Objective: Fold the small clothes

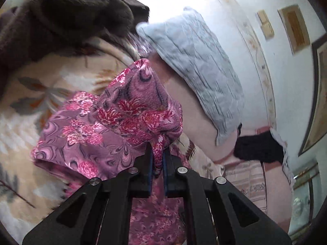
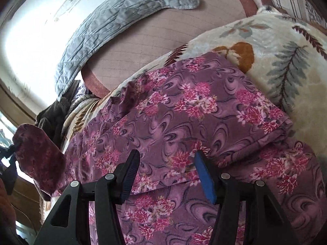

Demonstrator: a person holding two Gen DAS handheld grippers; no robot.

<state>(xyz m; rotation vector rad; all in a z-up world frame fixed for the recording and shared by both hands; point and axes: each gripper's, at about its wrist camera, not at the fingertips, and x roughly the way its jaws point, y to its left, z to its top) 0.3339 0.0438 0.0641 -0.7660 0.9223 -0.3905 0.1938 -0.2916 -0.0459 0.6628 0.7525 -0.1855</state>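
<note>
A purple garment with pink flowers (image 1: pixel 114 122) lies on a cream leaf-print blanket (image 1: pixel 40 85). My left gripper (image 1: pixel 157 153) is shut on a bunched edge of the garment and lifts that part off the bed. In the right wrist view the garment (image 2: pixel 184 110) lies partly folded, with a doubled edge at the right. My right gripper (image 2: pixel 166 161) is open just above the cloth and holds nothing. The lifted corner (image 2: pixel 38 155) hangs at the left of that view.
A grey quilted pillow (image 1: pixel 194 67) lies on a pink mattress (image 2: pixel 155 40) beside the wall. A dark brown fleece (image 1: pixel 61 14) is piled at the blanket's far end. The blanket (image 2: pixel 276 61) reaches past the garment on the right. A dark cloth (image 1: pixel 257 147) lies farther along.
</note>
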